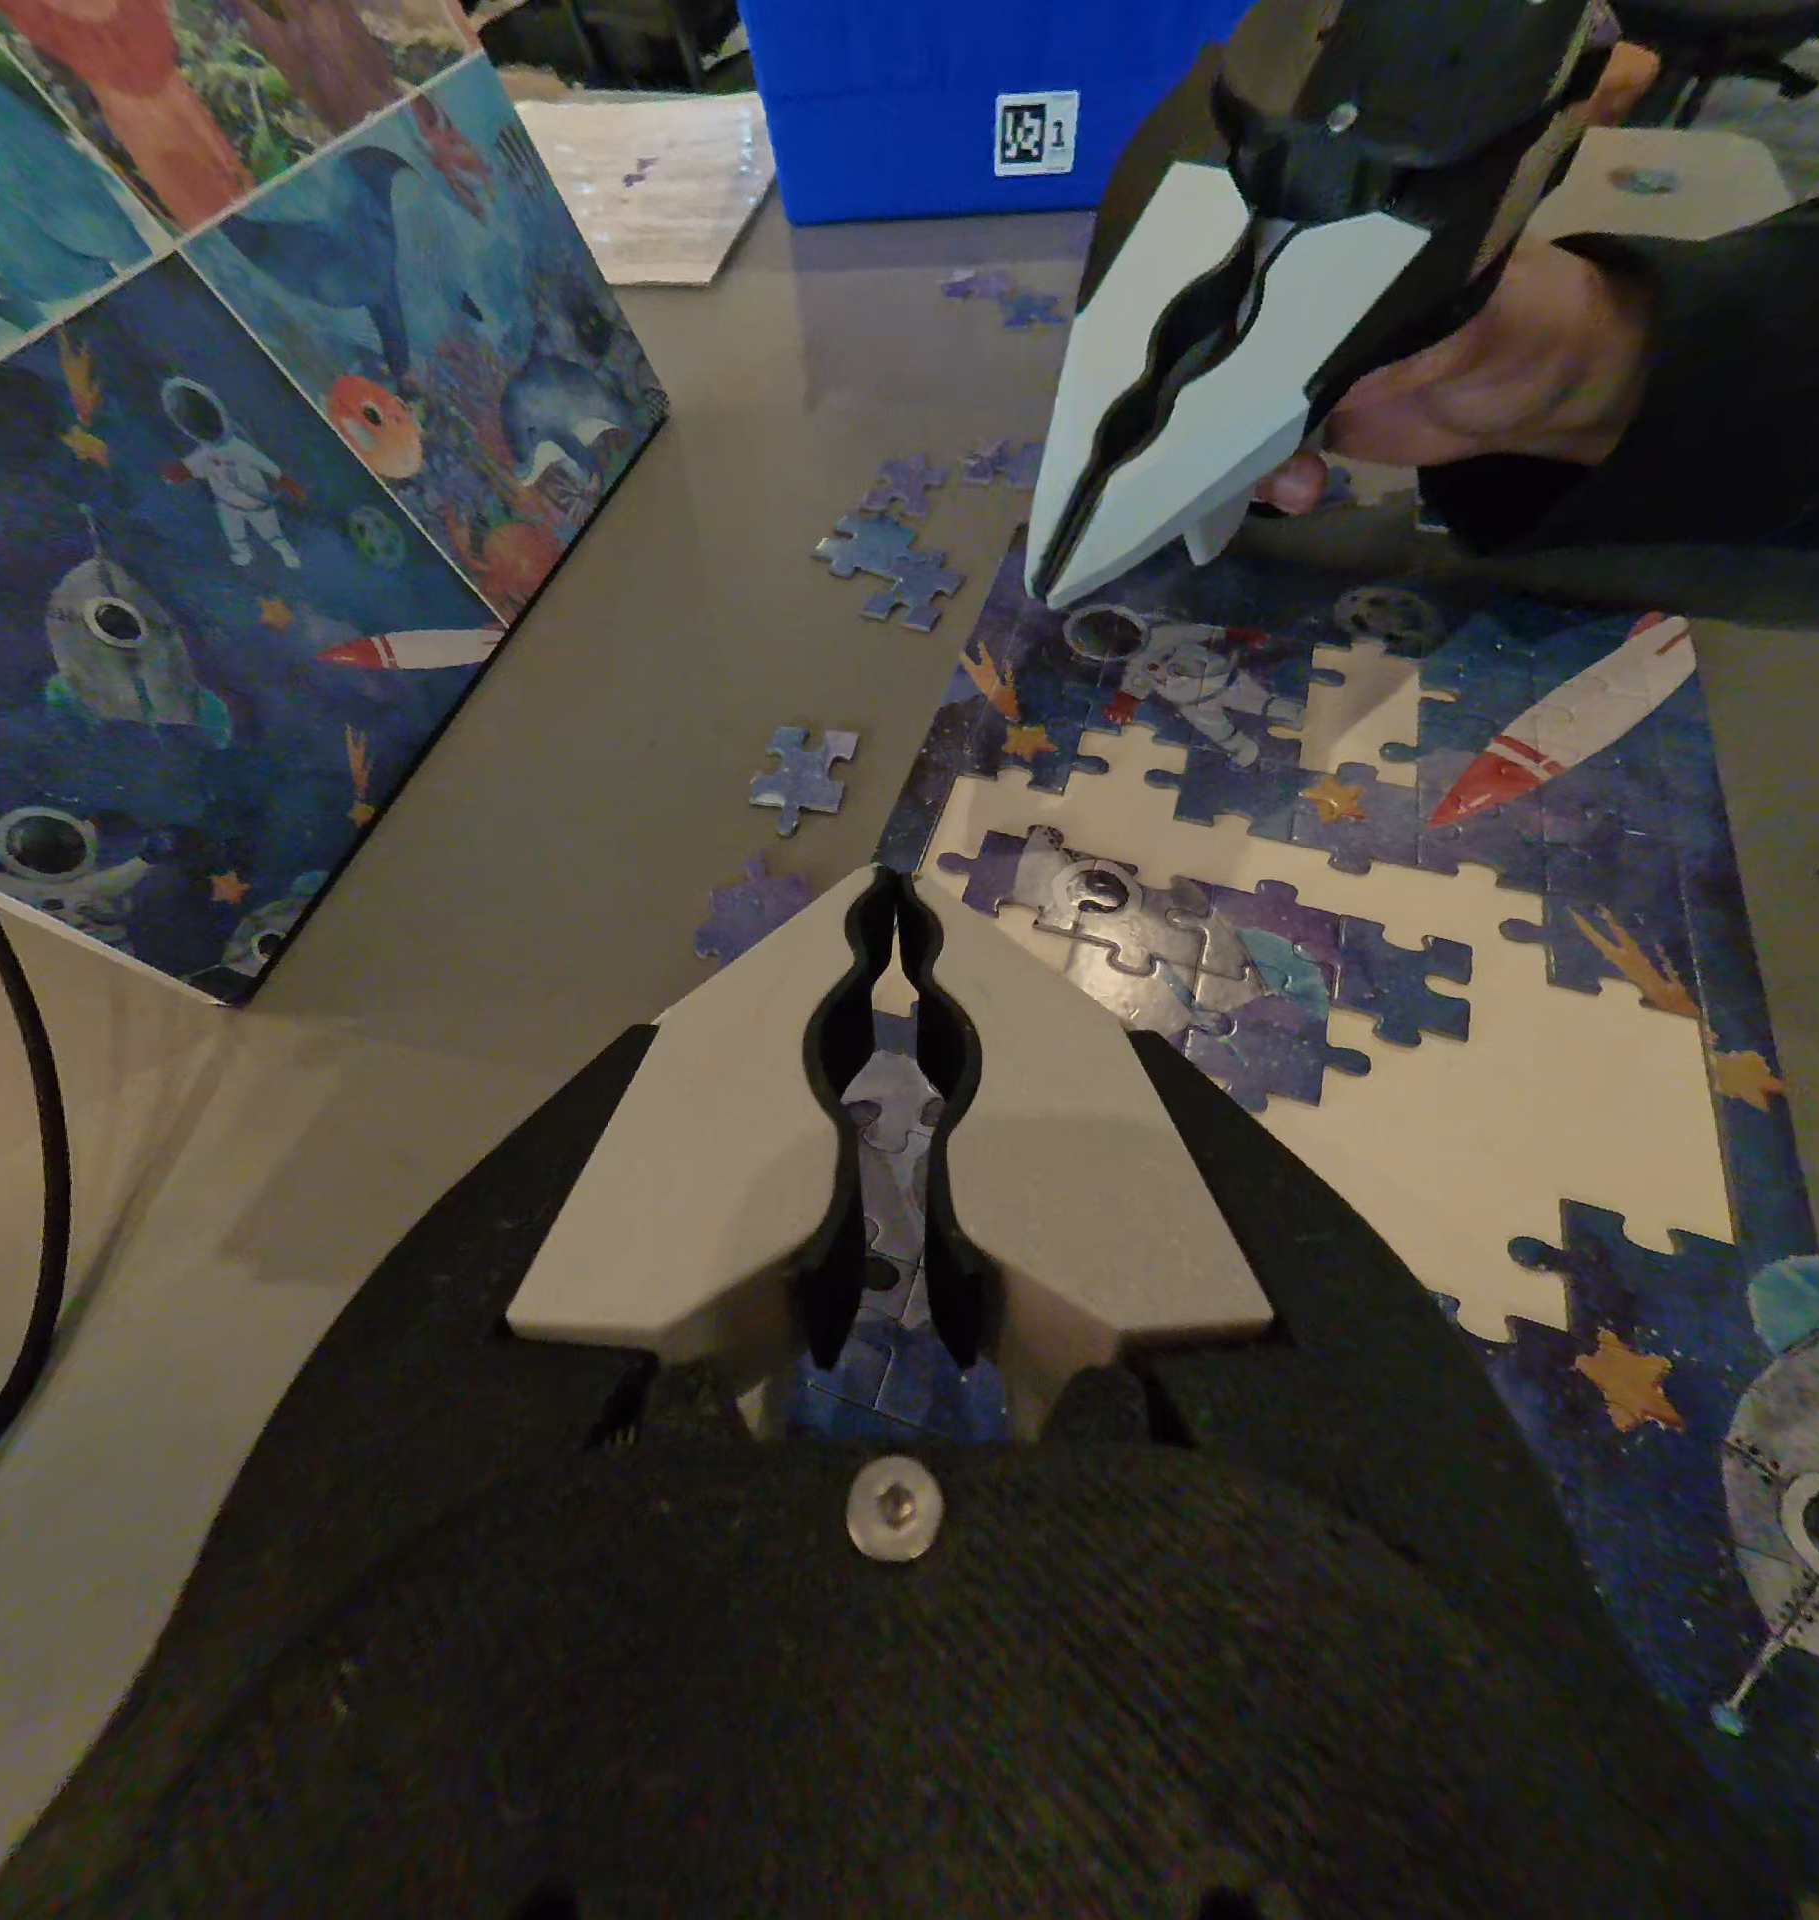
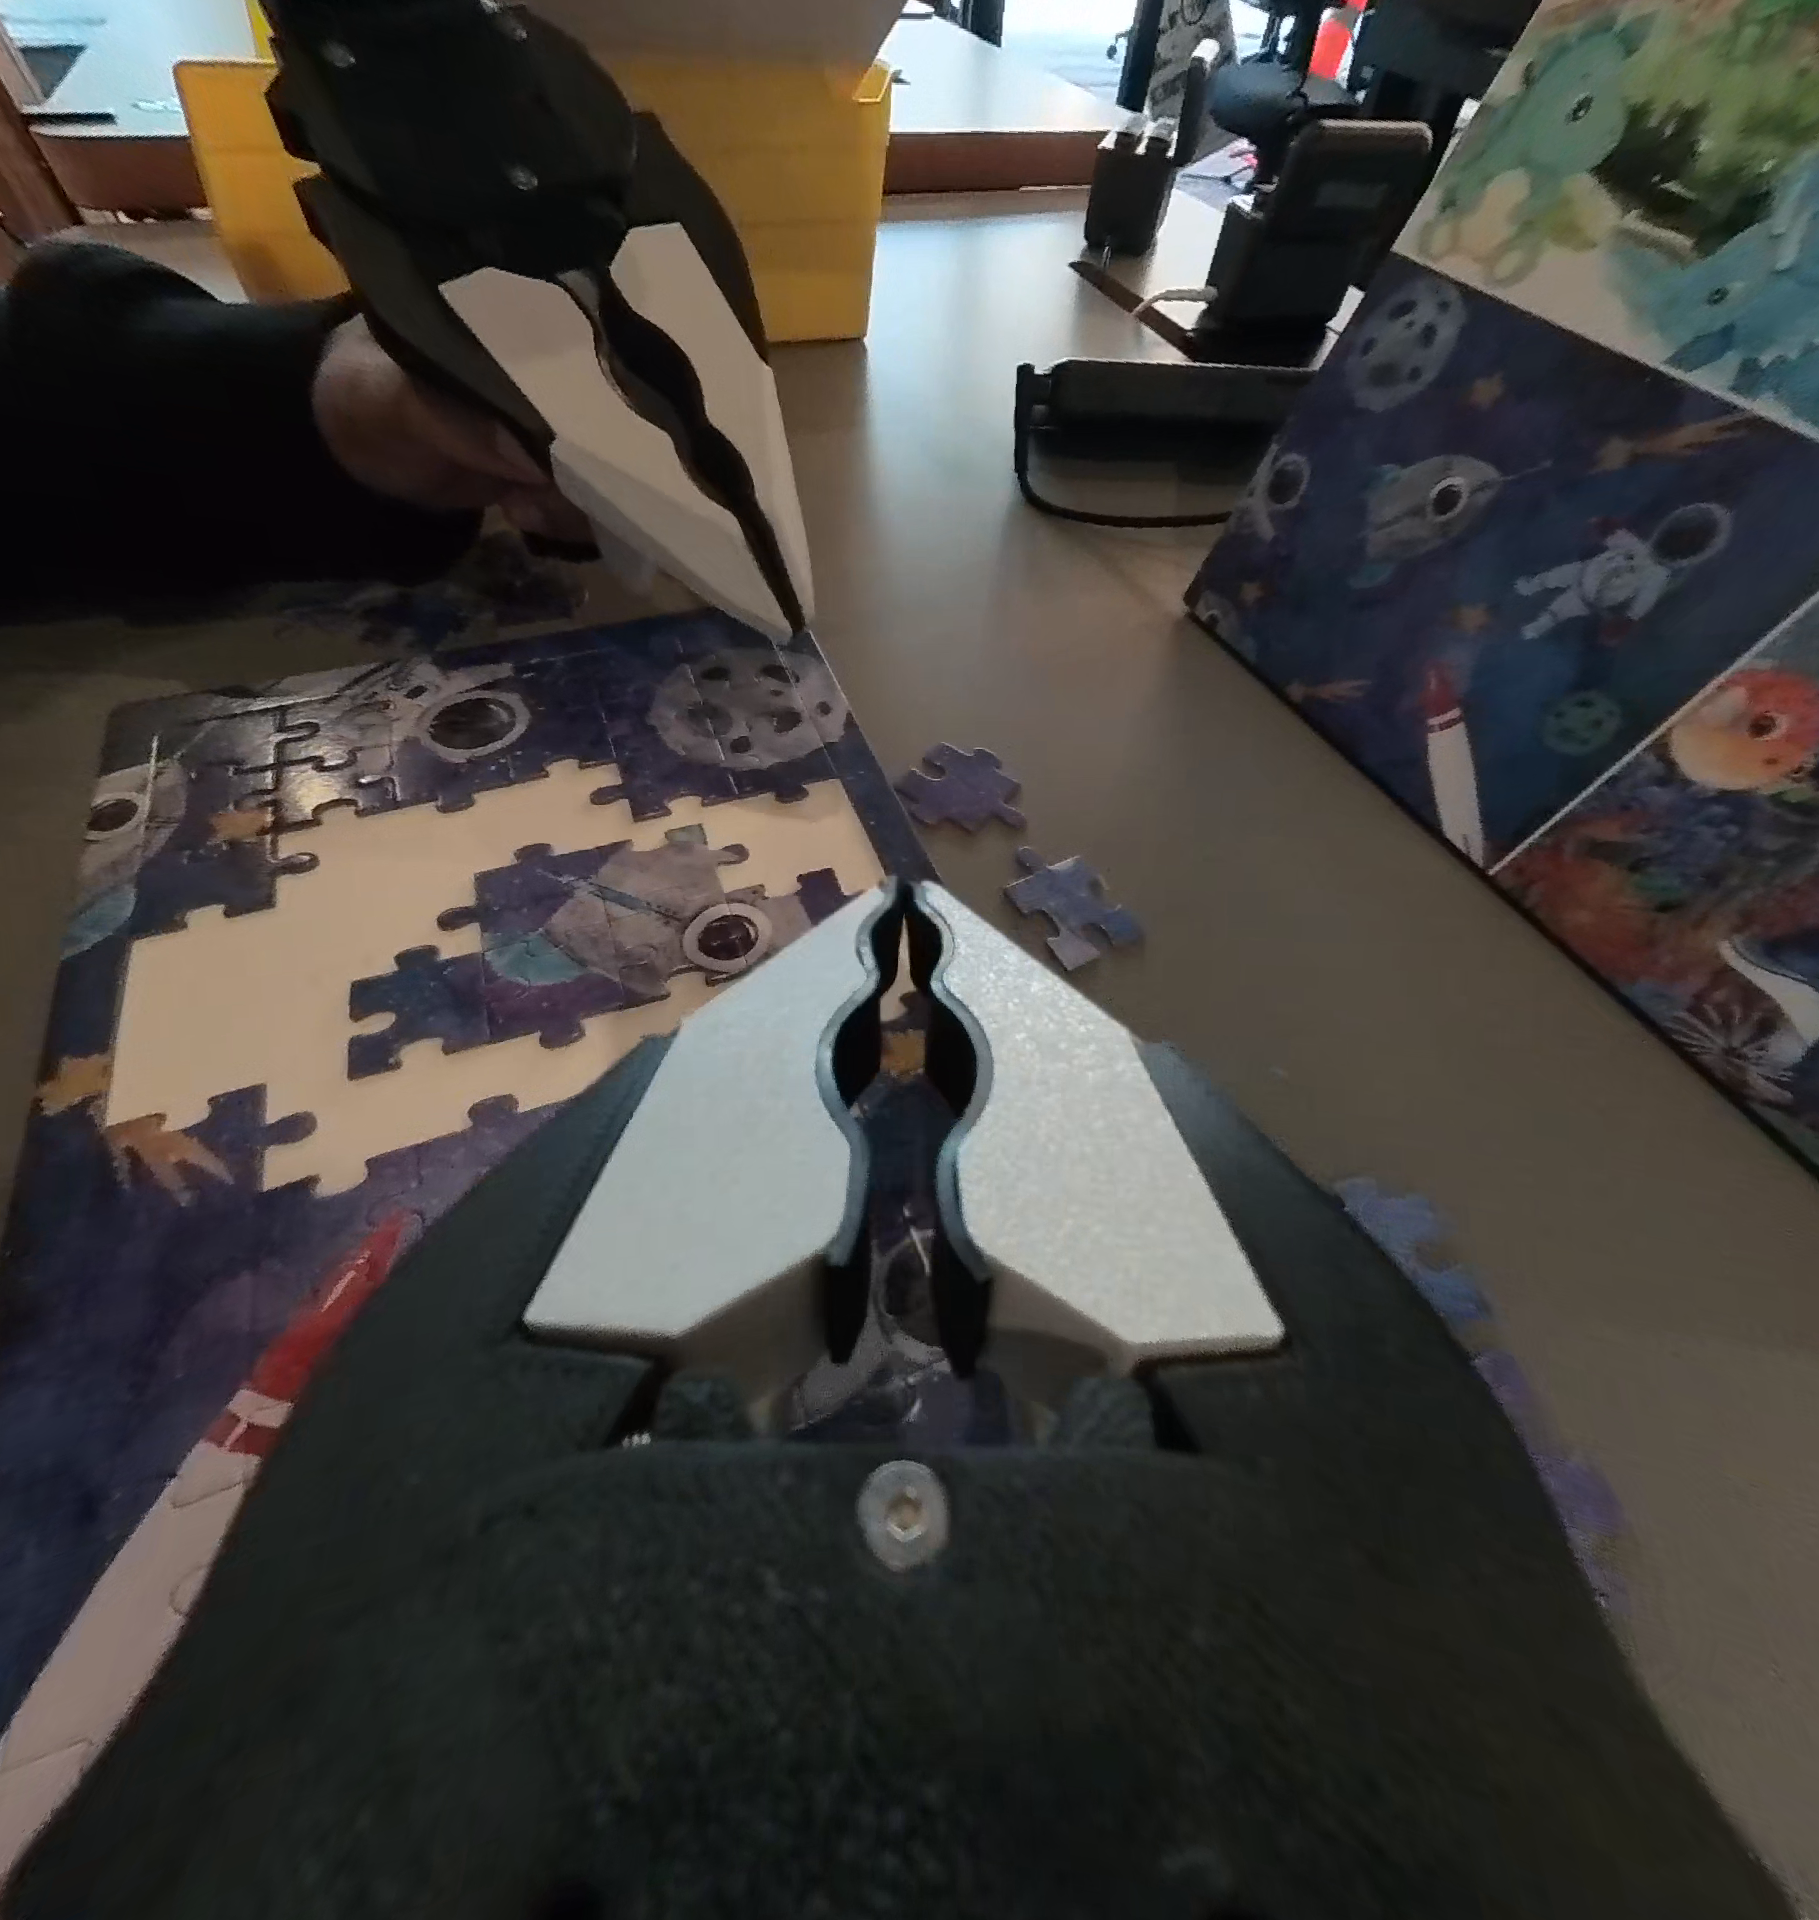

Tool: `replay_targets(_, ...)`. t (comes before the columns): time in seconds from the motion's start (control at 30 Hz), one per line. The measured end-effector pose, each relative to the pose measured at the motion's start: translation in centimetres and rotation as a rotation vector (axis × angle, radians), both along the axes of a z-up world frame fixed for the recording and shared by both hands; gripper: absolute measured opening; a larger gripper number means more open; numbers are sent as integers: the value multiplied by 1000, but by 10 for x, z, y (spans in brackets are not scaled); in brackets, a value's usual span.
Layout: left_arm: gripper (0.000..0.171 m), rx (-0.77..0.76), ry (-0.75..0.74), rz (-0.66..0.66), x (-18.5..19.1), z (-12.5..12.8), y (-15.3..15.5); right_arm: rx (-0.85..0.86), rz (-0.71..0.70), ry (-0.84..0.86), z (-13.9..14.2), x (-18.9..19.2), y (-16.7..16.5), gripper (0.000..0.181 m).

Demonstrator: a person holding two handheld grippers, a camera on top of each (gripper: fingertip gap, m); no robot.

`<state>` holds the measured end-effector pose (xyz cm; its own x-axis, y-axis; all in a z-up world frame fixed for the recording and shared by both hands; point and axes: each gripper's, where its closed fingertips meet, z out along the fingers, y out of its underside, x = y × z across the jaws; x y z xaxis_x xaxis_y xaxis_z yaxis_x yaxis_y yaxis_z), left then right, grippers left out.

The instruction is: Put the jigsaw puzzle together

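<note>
A space-themed jigsaw point(image 1: 1507, 831) lies partly joined on the grey table, with bare cream patches and a joined cluster of pieces point(image 1: 1196, 966) in its middle. My left gripper point(image 1: 897, 878) is shut, its tips at the puzzle's near left edge. It also shows in the right wrist view point(image 2: 796, 621), at the puzzle's far corner. My right gripper point(image 2: 905, 894) is shut, its tips over the puzzle's right edge. In the left wrist view it point(image 1: 1045, 597) touches the far left corner. Nothing shows between either pair of tips. Loose pieces point(image 1: 803, 774) point(image 2: 1076, 909) lie beside the puzzle.
The puzzle's picture box point(image 1: 209, 468) stands left of the puzzle and also shows in the right wrist view point(image 2: 1559, 644). A blue box point(image 1: 936, 104) stands at the back. A yellow bin point(image 2: 780, 208) and dark devices point(image 2: 1279, 239) stand beyond. A black cable point(image 1: 22, 1195) runs at the left. About 9 centimeters separates my left fingertips from my right.
</note>
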<state>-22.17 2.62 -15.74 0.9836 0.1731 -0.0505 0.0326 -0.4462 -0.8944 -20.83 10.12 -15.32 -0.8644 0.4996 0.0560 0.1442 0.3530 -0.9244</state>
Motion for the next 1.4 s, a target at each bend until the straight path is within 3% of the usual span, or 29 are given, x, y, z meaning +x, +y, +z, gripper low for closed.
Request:
replay_targets(0.57, 0, 85, 67, 187, -40, 31, -38, -122, -168, 88, 38, -24, 53, 0)
replay_targets(0.87, 0, 6, 48, 176, -40, 7, -33, -118, -143, 79, 36, -20, 43, 0)
replay_targets(1.17, 0, 24, 35, 162, -37, 9, -30, -68, -92, 47, 18, -14, 24, 0)
replay_targets(1.4, 0, -132, 118, 249, -50, -12, -36, -66, -77, 21, 12, -13, 21, 1)
